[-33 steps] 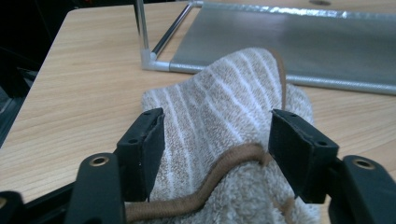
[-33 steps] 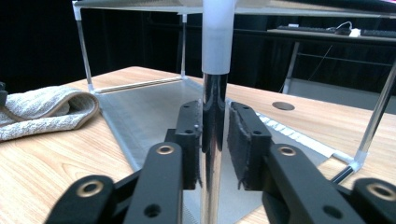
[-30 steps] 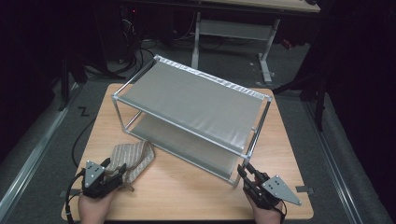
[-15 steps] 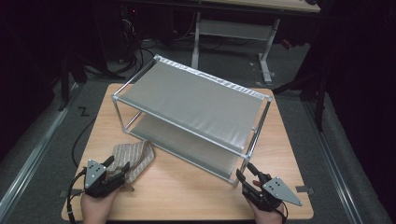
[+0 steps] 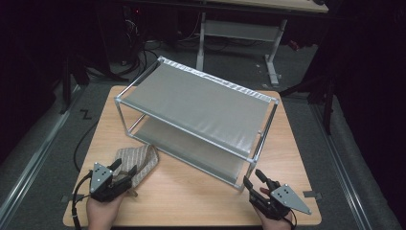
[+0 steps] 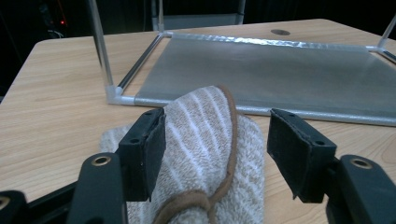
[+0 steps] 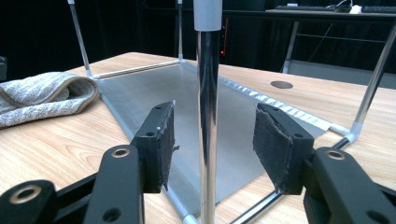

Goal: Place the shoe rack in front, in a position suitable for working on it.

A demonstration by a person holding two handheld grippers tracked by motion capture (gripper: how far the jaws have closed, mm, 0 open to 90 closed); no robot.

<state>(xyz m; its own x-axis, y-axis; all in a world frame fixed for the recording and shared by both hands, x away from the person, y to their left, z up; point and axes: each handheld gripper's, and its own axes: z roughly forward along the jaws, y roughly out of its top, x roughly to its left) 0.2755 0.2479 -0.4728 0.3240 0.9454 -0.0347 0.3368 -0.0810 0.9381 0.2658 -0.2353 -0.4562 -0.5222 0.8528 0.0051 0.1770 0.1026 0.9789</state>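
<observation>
Here your left hand-held gripper (image 6: 215, 154) stands apart astride the folded beige striped towel (image 6: 210, 154) lying on the wooden bench (image 5: 191, 196), ready to pinch. Your right hand-held gripper (image 7: 212, 149), jaws just opened, straddles without touching the two-tier silver metal rack's (image 5: 201, 103) corner post (image 7: 207, 116), likely having steadied it.

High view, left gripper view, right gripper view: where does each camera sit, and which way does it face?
High view: above the table's near edge, looking forward and down on the rack; both hands show, left claw, right claw.
Left gripper view: on the left claw, facing the towel between its open pads.
Right gripper view: on the right claw, facing the rack's post, pads apart from it.
All views share rack and towel.
</observation>
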